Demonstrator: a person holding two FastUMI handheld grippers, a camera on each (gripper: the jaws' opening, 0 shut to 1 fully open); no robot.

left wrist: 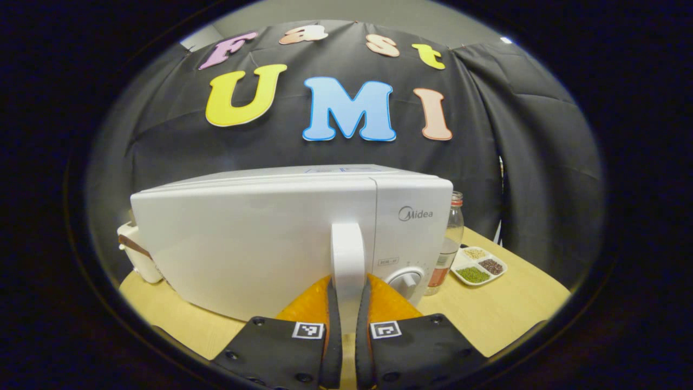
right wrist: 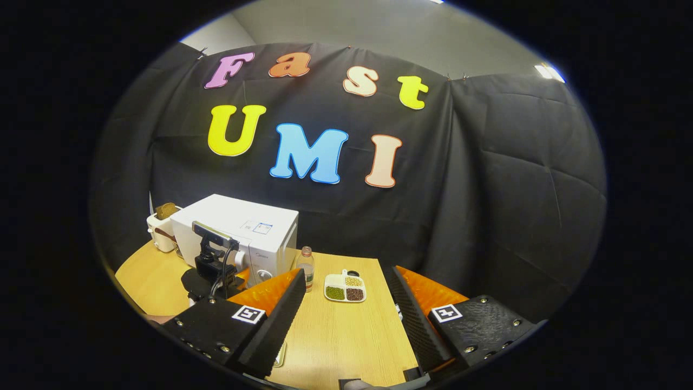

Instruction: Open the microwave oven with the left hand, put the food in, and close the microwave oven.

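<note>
White plastic fills the middle of the left gripper view: the microwave oven [left wrist: 292, 238] sits on the wooden surface [left wrist: 514, 309], its door closed, and the left tongs [left wrist: 347, 303] are clamped on the upright door handle [left wrist: 347, 254], one finger pressing each side. Right of the handle is a round dial [left wrist: 405, 280] on the control panel. Just beside the oven's right edge stands a clear bottle [left wrist: 452, 238], and next to that, a divided dish [left wrist: 478, 265] with three compartments of grains: pale, dark and green. Peeking out behind the oven's left side is a white toaster [left wrist: 138, 252].

Over to the right gripper view, and we're well back from it all. The right tongs [right wrist: 346, 303] hang spread wide above the surface [right wrist: 346, 336], nothing between the fingers. Far left, the microwave oven [right wrist: 238, 227] sits with the other gripper [right wrist: 214, 265] right up against its front, camera and cable on top. The toaster [right wrist: 161, 225] is behind it with a slice of bread poking up. The bottle [right wrist: 307, 265] stands just right of the oven, the divided dish [right wrist: 345, 288] near it, both well apart from the right tongs.
</note>
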